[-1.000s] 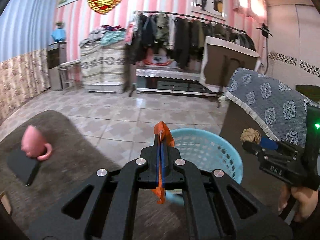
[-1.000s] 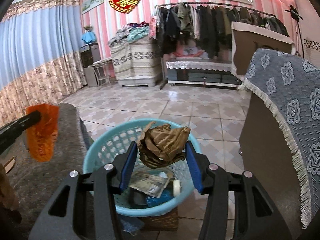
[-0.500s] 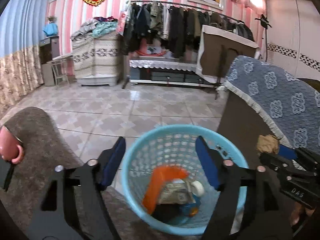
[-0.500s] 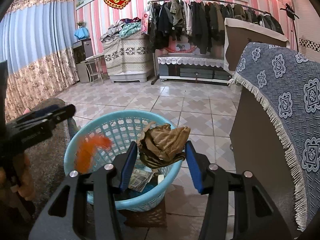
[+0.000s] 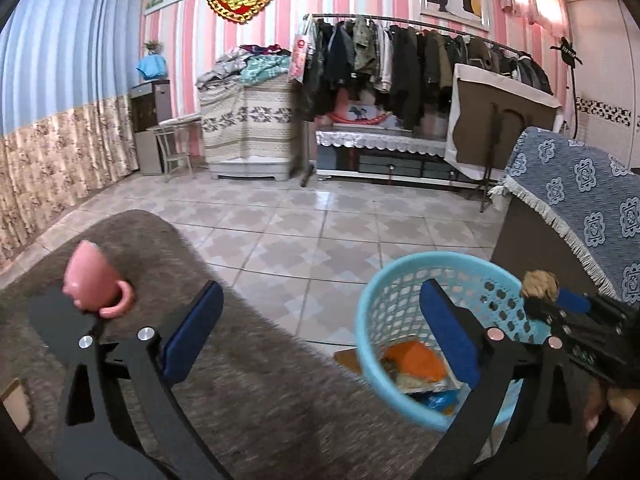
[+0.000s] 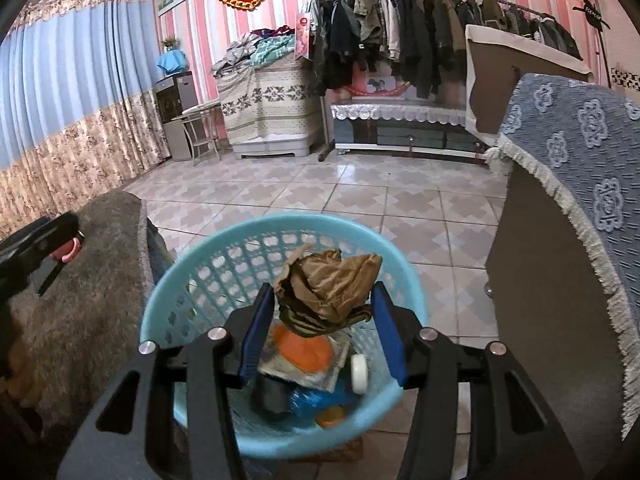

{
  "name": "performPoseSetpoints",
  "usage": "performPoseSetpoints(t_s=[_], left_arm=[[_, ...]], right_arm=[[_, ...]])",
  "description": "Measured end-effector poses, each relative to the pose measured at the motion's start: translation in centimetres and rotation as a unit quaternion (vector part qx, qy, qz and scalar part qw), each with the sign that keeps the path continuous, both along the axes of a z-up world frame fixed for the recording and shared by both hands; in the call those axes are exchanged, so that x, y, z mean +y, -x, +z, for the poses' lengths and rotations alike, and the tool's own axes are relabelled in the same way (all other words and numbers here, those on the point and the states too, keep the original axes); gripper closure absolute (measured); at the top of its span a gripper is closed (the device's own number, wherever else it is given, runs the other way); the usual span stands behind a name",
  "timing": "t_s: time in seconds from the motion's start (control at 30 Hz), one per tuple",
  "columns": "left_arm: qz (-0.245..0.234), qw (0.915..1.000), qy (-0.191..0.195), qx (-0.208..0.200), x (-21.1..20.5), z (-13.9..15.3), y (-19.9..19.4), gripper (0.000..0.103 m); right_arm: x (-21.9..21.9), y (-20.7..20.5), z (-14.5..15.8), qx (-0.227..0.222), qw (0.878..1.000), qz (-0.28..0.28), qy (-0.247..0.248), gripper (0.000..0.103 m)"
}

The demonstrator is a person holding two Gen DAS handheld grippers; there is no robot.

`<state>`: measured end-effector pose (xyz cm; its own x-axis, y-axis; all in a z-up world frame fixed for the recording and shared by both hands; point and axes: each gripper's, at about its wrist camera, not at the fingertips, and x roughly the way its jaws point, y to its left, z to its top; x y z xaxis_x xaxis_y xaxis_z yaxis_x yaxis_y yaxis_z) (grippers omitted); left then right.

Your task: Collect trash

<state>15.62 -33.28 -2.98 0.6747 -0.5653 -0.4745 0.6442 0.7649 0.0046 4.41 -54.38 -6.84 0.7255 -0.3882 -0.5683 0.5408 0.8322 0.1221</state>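
A light-blue plastic basket (image 5: pixel 400 264) stands on the tiled floor beside a brown fuzzy surface. An orange wrapper (image 5: pixel 416 360) lies inside it on other trash. My left gripper (image 5: pixel 320 288) hovers left of the basket; its jaws are opening wide and nothing is between them. My right gripper (image 6: pixel 323 292) is shut on a crumpled brown paper (image 6: pixel 328 284) and holds it right above the basket (image 6: pixel 192 268), over the orange wrapper (image 6: pixel 304 350). The same brown paper (image 5: pixel 538 282) shows at the basket's right rim in the left wrist view.
A pink mug (image 5: pixel 96 284) rests on a dark flat object on the brown fuzzy surface (image 5: pixel 260 380). A cabinet under a blue patterned cloth (image 6: pixel 580 140) stands close on the right. Beyond lie tiled floor (image 5: pixel 300 224) and a clothes rack (image 5: pixel 400 52).
My left gripper opened and the orange wrapper fell into the basket; that gripper then swung left. My right gripper came lower over the basket with the brown paper.
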Motion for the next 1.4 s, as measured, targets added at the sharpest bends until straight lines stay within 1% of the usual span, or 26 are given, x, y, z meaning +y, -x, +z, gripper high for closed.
performPoseSetpoints(t_s=[0.07, 0.1, 0.13, 0.17, 0.2, 0.23, 0.27, 0.33, 0.37, 0.53, 0.67, 0.83, 0.97, 1.13, 1.27, 1.4], left_arm=[[0.008, 1.0, 0.0, -0.003, 1.1, 0.3, 0.2, 0.006], [0.011, 0.9999, 0.0, -0.003, 1.7, 0.4, 0.3, 0.006], [0.015, 0.9999, -0.001, -0.004, 2.1, 0.6, 0.3, 0.006], [0.02, 0.9998, -0.002, -0.006, 2.8, 0.8, 0.3, 0.006], [0.024, 0.9997, -0.003, -0.007, 3.2, 1.0, 0.3, 0.006], [0.028, 0.9996, -0.003, -0.008, 3.7, 1.2, 0.4, 0.006], [0.032, 0.9995, -0.003, -0.009, 4.1, 1.4, 0.5, 0.006], [0.041, 0.9991, 0.0, -0.012, 5.2, 2.0, 0.6, 0.006], [0.045, 0.9989, 0.001, -0.015, 5.6, 2.2, 0.8, 0.006], [0.069, 0.9974, 0.009, -0.017, 8.1, 3.5, 1.7, 0.005], [0.087, 0.9958, 0.015, -0.024, 10.7, 4.4, 3.3, 0.005], [0.107, 0.9939, 0.014, -0.021, 14.2, 4.9, 5.2, 0.005], [0.121, 0.9926, 0.009, -0.006, 16.9, 4.5, 6.6, 0.005], [0.151, 0.9885, 0.004, 0.003, 20.2, 4.0, 8.2, 0.005], [0.179, 0.9837, 0.006, -0.012, 22.6, 4.4, 9.9, 0.005], [0.207, 0.9777, 0.023, -0.023, 24.9, 5.1, 11.8, 0.005]], right_arm=[[0.4, -1.1, 0.0, -0.001, 1.0, 0.007, 0.003, 0.052], [0.6, -1.6, 0.1, 0.0, 1.0, 0.009, 0.005, 0.049], [0.7, -1.9, 0.1, 0.001, 1.0, 0.01, 0.006, 0.038], [1.0, -2.4, 0.3, 0.002, 1.0, 0.012, 0.009, 0.029], [1.3, -2.5, 0.5, 0.001, 1.0, 0.012, 0.013, 0.027], [1.5, -2.6, 0.8, -0.001, 1.0, 0.011, 0.019, 0.023], [1.8, -2.5, 1.1, -0.004, 1.0, 0.01, 0.025, 0.016], [2.2, -2.3, 1.9, -0.008, 0.999, 0.007, 0.038, 0.008], [2.6, -2.0, 2.2, -0.007, 0.999, 0.01, 0.045, 0.006], [4.2, -1.0, 3.7, 0.003, 0.998, 0.026, 0.065, 0.005], [5.5, 0.4, 4.9, -0.005, 0.997, 0.034, 0.062, 0.004], [8.2, 1.6, 6.2, -0.014, 0.996, 0.054, 0.066, 0.004], [10.9, 2.1, 6.9, -0.02, 0.994, 0.078, 0.072, 0.004], [14.5, 2.8, 7.6, -0.032, 0.991, 0.114, 0.065, 0.004], [17.2, 3.5, 7.9, -0.043, 0.988, 0.134, 0.067, 0.004], [19.6, 4.1, 8.1, -0.047, 0.984, 0.154, 0.08, 0.004]])
